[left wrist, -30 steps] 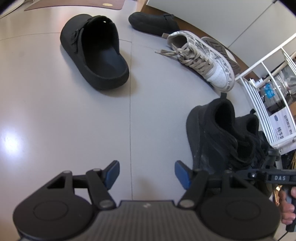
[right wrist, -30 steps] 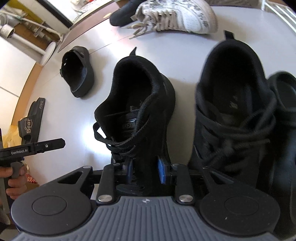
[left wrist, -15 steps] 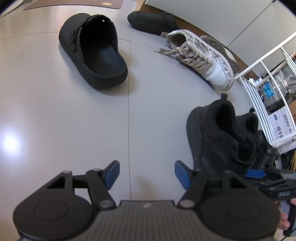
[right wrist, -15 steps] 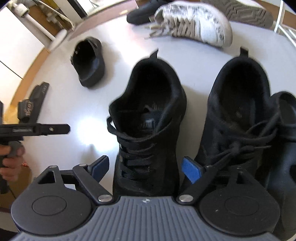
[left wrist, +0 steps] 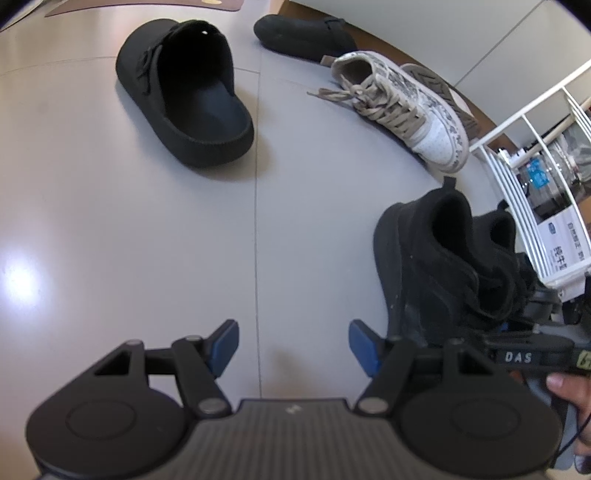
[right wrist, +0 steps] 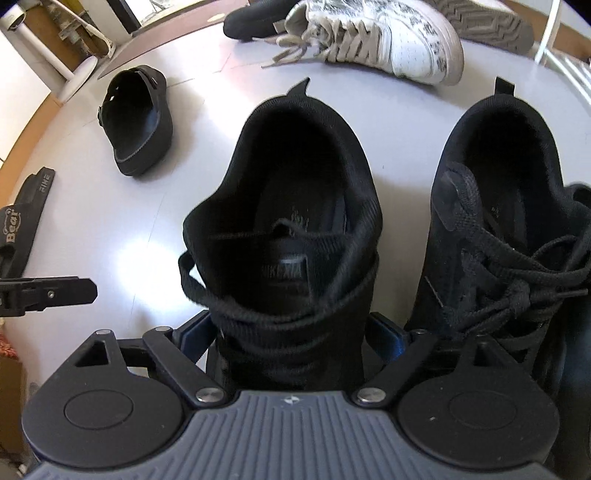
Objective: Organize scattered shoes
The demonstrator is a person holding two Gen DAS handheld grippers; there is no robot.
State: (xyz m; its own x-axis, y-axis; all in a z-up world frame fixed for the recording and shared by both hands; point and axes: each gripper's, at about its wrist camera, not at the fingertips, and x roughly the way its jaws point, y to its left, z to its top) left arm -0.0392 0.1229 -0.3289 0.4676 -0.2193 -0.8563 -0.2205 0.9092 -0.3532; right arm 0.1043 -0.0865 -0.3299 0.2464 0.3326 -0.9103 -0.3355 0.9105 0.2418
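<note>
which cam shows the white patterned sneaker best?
Left wrist view: the white sneaker is whole, from heel opening to toe, with laces and printed side clear, lying beyond the black clog. In the right wrist view, the same sneaker sits at the top edge, with its heel end cut off by the frame.

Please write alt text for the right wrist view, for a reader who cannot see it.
The right gripper straddles a black sneaker, its jaws closing slightly; contact cannot be seen. A second black sneaker stands beside it, apart, with a white patterned sneaker and a black clog on the grey floor beyond.
</note>
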